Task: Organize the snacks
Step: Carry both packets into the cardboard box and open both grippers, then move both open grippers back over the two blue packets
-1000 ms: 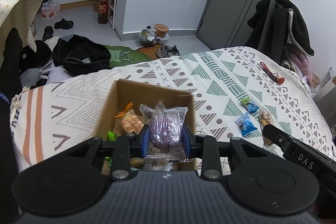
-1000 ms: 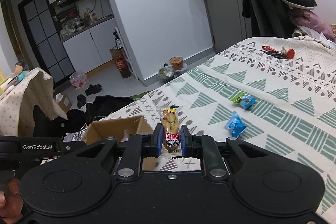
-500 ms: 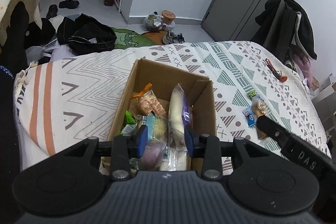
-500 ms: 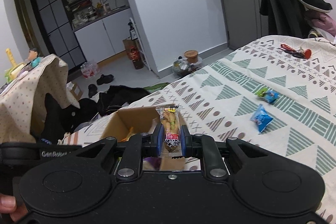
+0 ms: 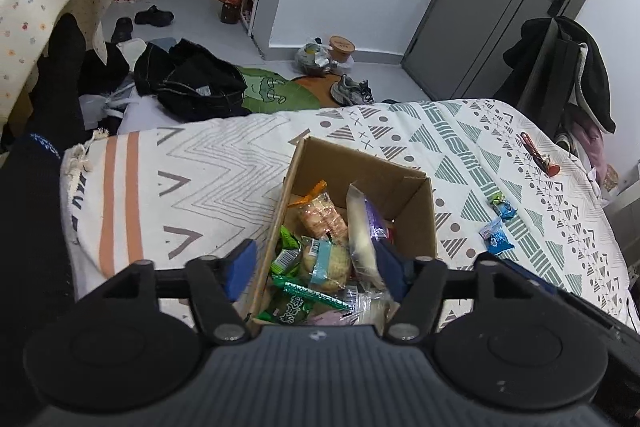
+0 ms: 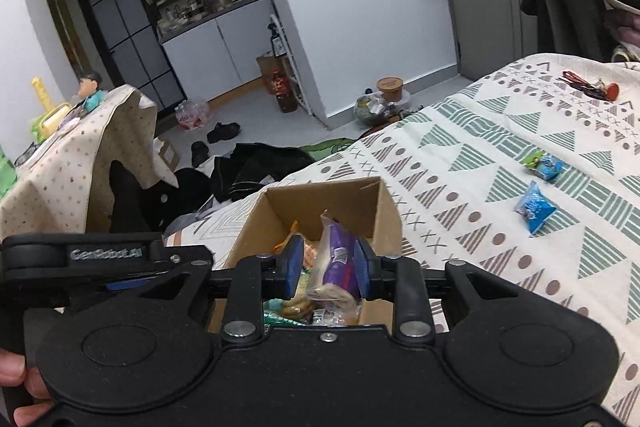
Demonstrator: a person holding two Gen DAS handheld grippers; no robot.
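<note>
An open cardboard box (image 5: 362, 158) sits on the patterned bedspread, holding several snack packets: a tall white and purple packet (image 5: 366, 227), orange-wrapped crackers (image 5: 322, 215) and green packets (image 5: 298, 301). My left gripper (image 5: 316, 271) hovers over the box's near end, open wide and holding nothing. My right gripper (image 6: 328, 267) hangs over the same box (image 6: 320, 193), open, with the purple packet (image 6: 338, 259) showing below between its fingers; whether they touch it is unclear. Two blue snack packets (image 5: 498, 237) (image 6: 534, 207) lie loose on the bedspread to the right.
A red-handled item (image 5: 538, 155) lies further right on the bed. Past the bed's far edge the floor holds dark clothes (image 5: 192, 83), shoes and bags. A coat-draped chair (image 5: 560, 67) stands at the right. A hand (image 6: 16, 379) grips the tool at lower left.
The left gripper let go of the purple packet into the box and opened wide. The right gripper moved over the box, and the brown snack it held is gone from its fingers.
</note>
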